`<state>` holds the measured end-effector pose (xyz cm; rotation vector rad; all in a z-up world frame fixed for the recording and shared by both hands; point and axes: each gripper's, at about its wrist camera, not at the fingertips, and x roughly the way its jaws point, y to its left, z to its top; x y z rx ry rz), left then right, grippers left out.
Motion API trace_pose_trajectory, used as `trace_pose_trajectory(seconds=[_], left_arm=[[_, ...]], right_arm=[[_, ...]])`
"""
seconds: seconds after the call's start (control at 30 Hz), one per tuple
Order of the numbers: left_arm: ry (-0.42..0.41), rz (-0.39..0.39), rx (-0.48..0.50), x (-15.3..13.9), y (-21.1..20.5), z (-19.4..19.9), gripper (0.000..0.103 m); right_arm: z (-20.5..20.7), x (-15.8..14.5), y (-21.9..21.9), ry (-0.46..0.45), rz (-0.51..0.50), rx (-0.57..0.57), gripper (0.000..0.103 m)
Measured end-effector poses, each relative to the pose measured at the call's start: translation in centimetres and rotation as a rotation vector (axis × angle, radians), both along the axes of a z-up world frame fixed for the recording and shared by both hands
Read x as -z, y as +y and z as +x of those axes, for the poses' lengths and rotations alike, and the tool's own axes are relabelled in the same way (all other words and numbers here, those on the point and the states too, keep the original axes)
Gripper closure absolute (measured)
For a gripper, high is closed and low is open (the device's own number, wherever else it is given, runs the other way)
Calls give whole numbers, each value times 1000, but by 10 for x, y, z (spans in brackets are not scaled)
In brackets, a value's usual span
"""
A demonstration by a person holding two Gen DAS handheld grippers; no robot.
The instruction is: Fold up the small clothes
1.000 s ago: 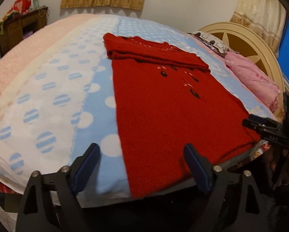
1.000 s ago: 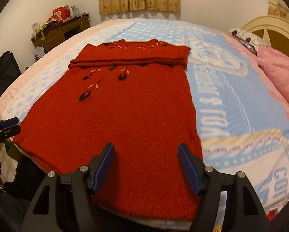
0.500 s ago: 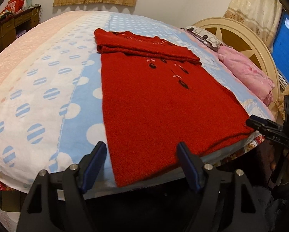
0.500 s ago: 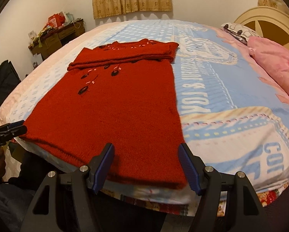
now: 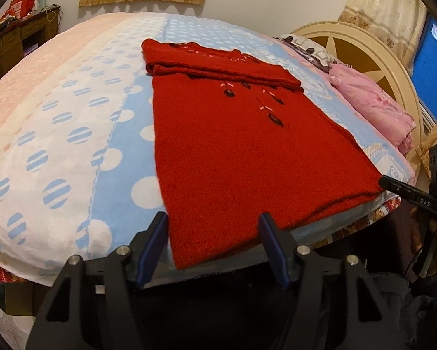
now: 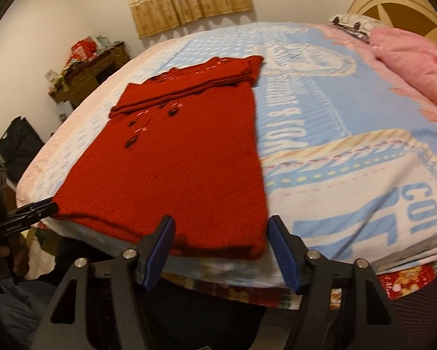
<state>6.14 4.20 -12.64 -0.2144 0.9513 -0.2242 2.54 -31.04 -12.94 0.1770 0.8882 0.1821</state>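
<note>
red knitted sweater (image 5: 241,157) lies flat on the bed (image 5: 72,134), sleeves folded across top. our left tongs (image 5: 214,246) and right tongs (image 6: 221,248) have just been narrowing, each straddling a near hem corner, gripping nothing.

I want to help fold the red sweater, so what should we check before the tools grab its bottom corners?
1. Red sweater lies flat on the bed: ok.
2. Top part already folded down over the chest: ok.
3. Left tool lined up with the near left corner: ok; its jaws have just been closing, the corner sits between them, not yet pinched.
4. Right tool lined up with the near right corner: ok; jaws also just closing, nothing pinched.
5. Pink pillow clear of the sweater: ok.
6. Whether the blanket edge would get pinched too: cannot tell.
</note>
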Motion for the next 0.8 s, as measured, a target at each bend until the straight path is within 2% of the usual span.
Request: trace_pose_trajectory(seconds=[0.1,0.17,0.43,0.63,0.7,0.77,0.8], left_arm=[[10,5,23,1,-3,-1,38],[12,2,27,2,-2,0,38],[28,-65,-2,2,10,-1,42],[37,-46,1,5,8,-3,42],[31,-44,7,5,7,-3,44],[24,-50,-5,5,12,-3,60],[24,-64,-13,5,16,-3,77]], right_arm=[[1,2,-3,1,21,3,44],[0,2,-6,1,25,7,50],[-4,2,-11,3,31,14,60],[-5,4,-11,-3,34,7,66],[-6,4,-13,-7,45,9,73],[-8,3,-16,-10,54,11,83],[-8,3,-17,-11,65,12,85]])
